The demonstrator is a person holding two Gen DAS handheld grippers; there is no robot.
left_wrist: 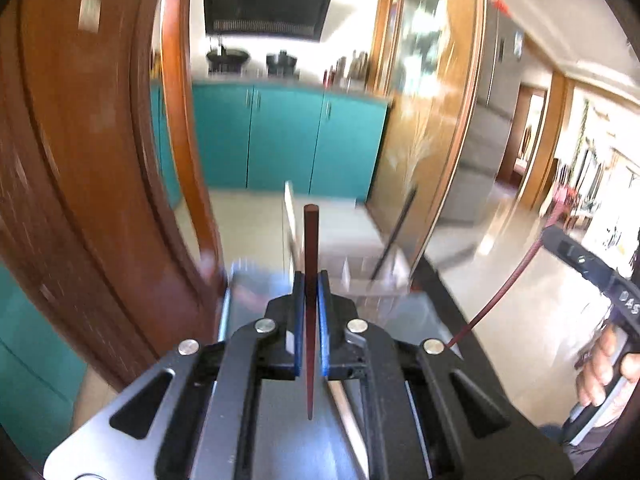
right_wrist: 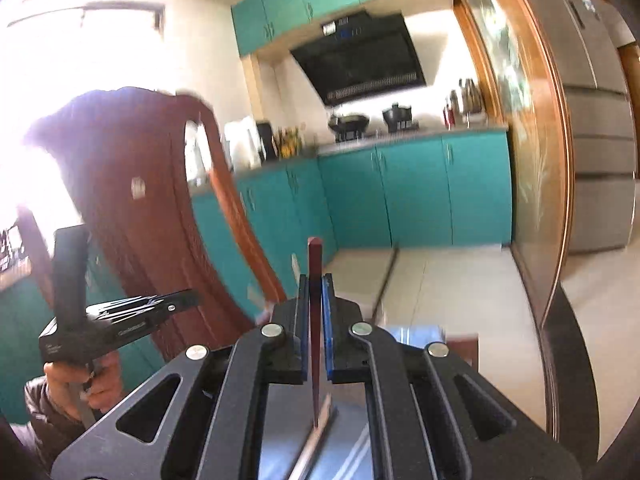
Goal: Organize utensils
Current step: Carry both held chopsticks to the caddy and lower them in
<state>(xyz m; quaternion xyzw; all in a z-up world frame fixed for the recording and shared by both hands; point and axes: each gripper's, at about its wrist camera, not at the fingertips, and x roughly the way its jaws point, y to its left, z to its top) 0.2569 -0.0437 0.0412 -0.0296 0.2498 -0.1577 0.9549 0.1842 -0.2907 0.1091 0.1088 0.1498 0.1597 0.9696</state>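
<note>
My left gripper (left_wrist: 310, 284) is shut on a dark red chopstick (left_wrist: 311, 240), which stands upright between the blue pads with its square end up and its thin tip pointing down. My right gripper (right_wrist: 316, 280) is shut on a second dark red chopstick (right_wrist: 315, 264), held upright the same way. The right gripper with its chopstick (left_wrist: 508, 280) also shows at the right edge of the left wrist view. The left gripper (right_wrist: 120, 312) shows at the left of the right wrist view. Both are raised above a glossy table (left_wrist: 400, 312).
A carved wooden chair back (left_wrist: 100, 160) stands close on the left, also in the right wrist view (right_wrist: 160, 200). Teal kitchen cabinets (left_wrist: 280, 136) and a stove with pots lie ahead. A glass sliding door (left_wrist: 432, 120) and a fridge (right_wrist: 592, 120) are on the right.
</note>
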